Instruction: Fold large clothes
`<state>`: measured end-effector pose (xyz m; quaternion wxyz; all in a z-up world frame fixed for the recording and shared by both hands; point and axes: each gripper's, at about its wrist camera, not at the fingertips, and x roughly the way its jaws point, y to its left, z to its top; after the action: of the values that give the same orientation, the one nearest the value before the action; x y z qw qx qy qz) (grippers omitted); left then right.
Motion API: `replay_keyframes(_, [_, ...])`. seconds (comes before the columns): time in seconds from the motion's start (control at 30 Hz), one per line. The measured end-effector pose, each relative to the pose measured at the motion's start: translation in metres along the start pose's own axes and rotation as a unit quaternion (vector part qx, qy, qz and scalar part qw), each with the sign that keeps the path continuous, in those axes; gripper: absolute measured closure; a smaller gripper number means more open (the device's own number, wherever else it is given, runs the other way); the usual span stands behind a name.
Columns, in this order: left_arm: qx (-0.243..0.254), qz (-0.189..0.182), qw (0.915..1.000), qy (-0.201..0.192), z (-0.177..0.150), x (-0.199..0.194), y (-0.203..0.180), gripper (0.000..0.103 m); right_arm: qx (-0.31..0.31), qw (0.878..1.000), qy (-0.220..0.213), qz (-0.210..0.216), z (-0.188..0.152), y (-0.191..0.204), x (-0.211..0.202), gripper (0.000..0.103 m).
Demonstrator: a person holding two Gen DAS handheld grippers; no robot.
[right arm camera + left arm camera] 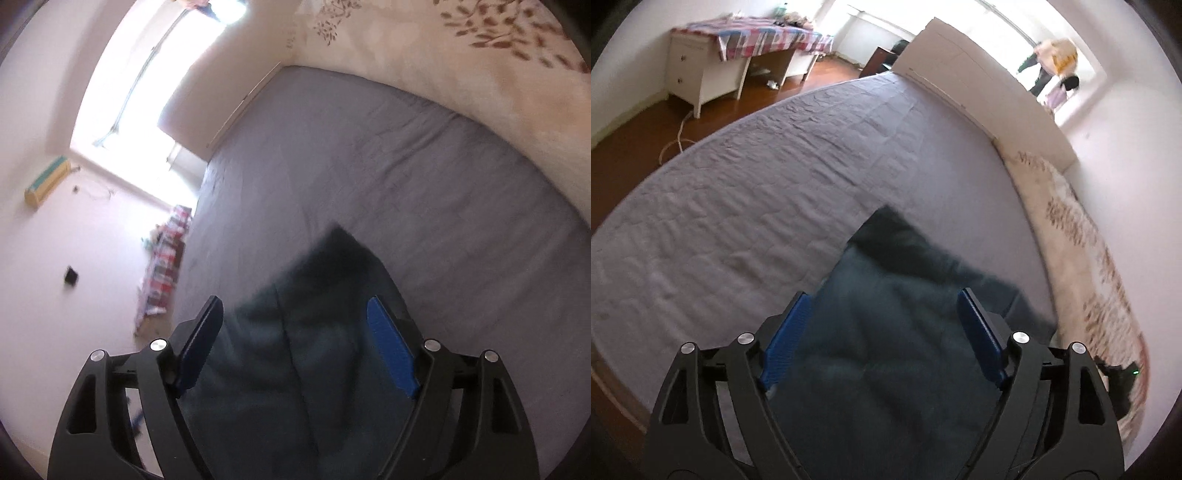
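The dark garment (897, 332) lies bunched on the grey bed (738, 206), near the floral quilt (1082, 251) along the bed's wall side; the left hand-held gripper (882, 336) and the right hand-held gripper (295, 339) both hang over it with jaws spread wide and nothing clamped, the cloth lying below the blue pads, which suggests a fold has been laid and let go. Beyond the bed's far edge are a wooden floor, a white dresser (698, 70) under a striped cloth, and a bright window (147, 81).
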<state>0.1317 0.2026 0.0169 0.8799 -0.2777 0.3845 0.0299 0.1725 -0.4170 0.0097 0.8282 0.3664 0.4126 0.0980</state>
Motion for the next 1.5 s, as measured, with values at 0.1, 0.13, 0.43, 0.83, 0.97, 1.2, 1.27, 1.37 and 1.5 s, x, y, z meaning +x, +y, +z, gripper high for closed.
replay_keyframes(0.1, [0.011,0.019,0.9997,0.009,-0.026,-0.021,0.014,0.02,-0.008,1.0,0.005,-0.025,-0.041,-0.023,-0.032,0.024])
replay_keyframes(0.13, [0.011,0.023,0.9996,0.012,-0.033,-0.024,0.018,0.02,-0.006,0.999,0.007,-0.033,-0.053,-0.028,-0.041,0.024])
replay_keyframes(0.43, [-0.099,-0.016,0.9925,0.069,-0.104,-0.021,0.057,0.017,0.095,0.993,0.067,-0.002,-0.141,-0.074,-0.069,0.018])
replay_keyframes(0.83, [-0.221,-0.093,0.9593,0.149,-0.134,0.032,0.049,0.014,0.155,0.983,0.098,0.015,-0.142,-0.066,-0.013,0.017])
replay_keyframes(0.97, [-0.204,-0.099,0.9659,0.125,-0.132,0.033,0.036,0.028,0.175,0.982,0.072,0.01,-0.138,-0.075,-0.008,0.027])
replay_keyframes(1.2, [-0.142,-0.113,0.9791,0.091,-0.128,0.012,0.023,0.085,0.175,0.981,0.071,0.034,-0.135,-0.083,-0.007,0.078])
replay_keyframes(1.27, [-0.132,-0.125,0.9796,0.086,-0.133,-0.005,0.021,0.086,0.17,0.982,0.063,0.05,-0.138,-0.079,-0.018,0.082])
replay_keyframes(1.37, [-0.124,-0.115,0.9808,0.097,-0.148,-0.016,0.031,0.086,0.154,0.984,0.066,0.053,-0.149,-0.078,-0.032,0.082])
replay_keyframes(1.5, [-0.129,-0.107,0.9803,0.104,-0.164,-0.01,0.049,0.085,0.161,0.983,0.083,0.04,-0.165,-0.094,-0.022,0.082])
